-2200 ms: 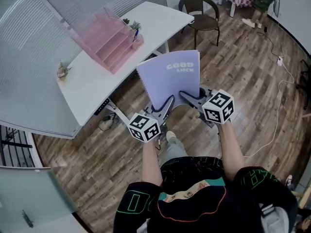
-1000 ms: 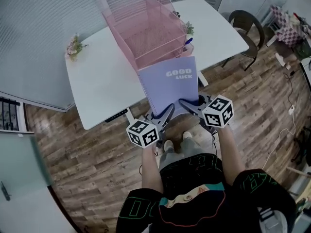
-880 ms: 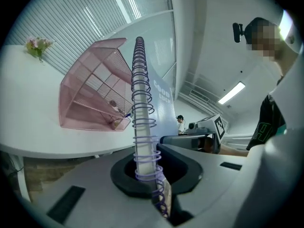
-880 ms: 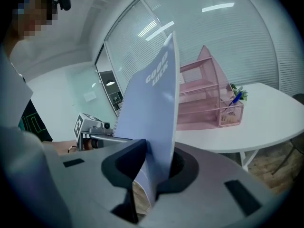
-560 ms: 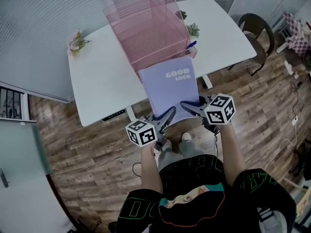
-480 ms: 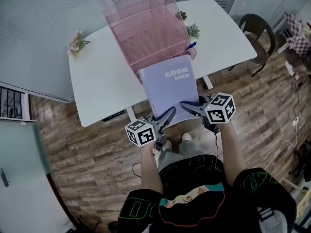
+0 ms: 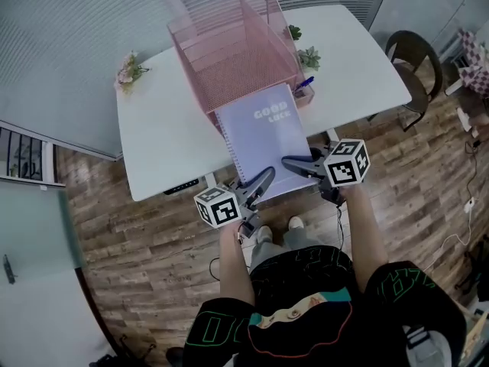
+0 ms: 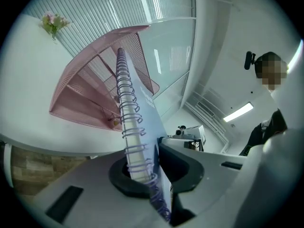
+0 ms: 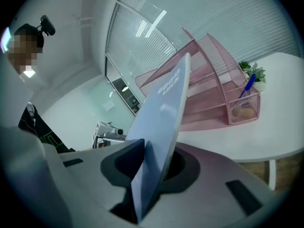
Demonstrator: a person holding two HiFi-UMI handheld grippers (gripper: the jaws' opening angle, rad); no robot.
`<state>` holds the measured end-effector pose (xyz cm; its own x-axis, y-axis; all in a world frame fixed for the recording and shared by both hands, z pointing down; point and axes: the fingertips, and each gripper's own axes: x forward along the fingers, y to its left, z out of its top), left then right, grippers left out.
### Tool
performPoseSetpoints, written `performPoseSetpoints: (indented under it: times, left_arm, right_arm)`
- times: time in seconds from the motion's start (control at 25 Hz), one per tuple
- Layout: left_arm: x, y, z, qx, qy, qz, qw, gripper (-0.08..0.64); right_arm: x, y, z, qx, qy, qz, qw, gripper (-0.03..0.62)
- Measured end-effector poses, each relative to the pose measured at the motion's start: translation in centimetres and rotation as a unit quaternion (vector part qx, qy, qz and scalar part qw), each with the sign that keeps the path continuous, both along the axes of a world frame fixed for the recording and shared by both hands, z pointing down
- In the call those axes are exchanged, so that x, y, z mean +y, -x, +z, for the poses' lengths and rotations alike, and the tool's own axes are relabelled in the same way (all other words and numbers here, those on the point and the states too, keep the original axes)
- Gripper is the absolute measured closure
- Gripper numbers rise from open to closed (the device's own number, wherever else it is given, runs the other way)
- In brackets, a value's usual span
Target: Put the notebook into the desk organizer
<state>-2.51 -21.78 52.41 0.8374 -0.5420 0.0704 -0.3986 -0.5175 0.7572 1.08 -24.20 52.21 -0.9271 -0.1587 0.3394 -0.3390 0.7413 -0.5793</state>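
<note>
In left tongs (image 7: pixel 266 177) and right tongs (image 7: pixel 289 162), notebook (image 7: pixel 263 128) gripped, left jaws just opening.

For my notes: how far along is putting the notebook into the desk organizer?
Done: notebook lifted, its far edge at the desk organizer. In hand: left hand-held gripper and right hand-held gripper clamp its near edge; the left's jaws have just been opening slightly. Left: slide it in, release.

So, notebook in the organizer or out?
Out: the notebook hangs over the desk's near edge, in front of the pink organizer, no part inside its trays.
</note>
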Motion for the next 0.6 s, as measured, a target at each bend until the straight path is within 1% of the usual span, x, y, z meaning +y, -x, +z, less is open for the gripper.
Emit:
performPoseSetpoints:
  times: [0.16,0.28,0.36,0.48,0.6]
  left_arm:
    - [-0.9,0.3,-0.4,0.024,0.018,0.000,0.9996,0.489]
    - [-1.9,0.6,-1.0,0.030,0.018,-0.001,0.9994,0.483]
    - [-2.7,0.9,-1.6,0.045,0.019,-0.003,0.9988,0.482]
    - [-3.8,0.9,-2.3,0.066,0.025,-0.008,0.9974,0.480]
    - [-4.5,0.8,-2.6,0.068,0.028,-0.002,0.9972,0.476]
  right_arm:
    - [-1.2,0.3,-0.5,-0.037,0.024,0.000,0.999,0.502]
    - [-2.3,0.7,-1.1,-0.059,0.033,0.006,0.998,0.499]
    - [-3.2,0.9,-1.6,-0.071,0.035,0.011,0.997,0.499]
    - [-4.3,1.0,-2.0,-0.069,0.027,0.019,0.997,0.482]
    - [-5.0,0.8,-2.4,-0.045,-0.004,0.032,0.998,0.453]
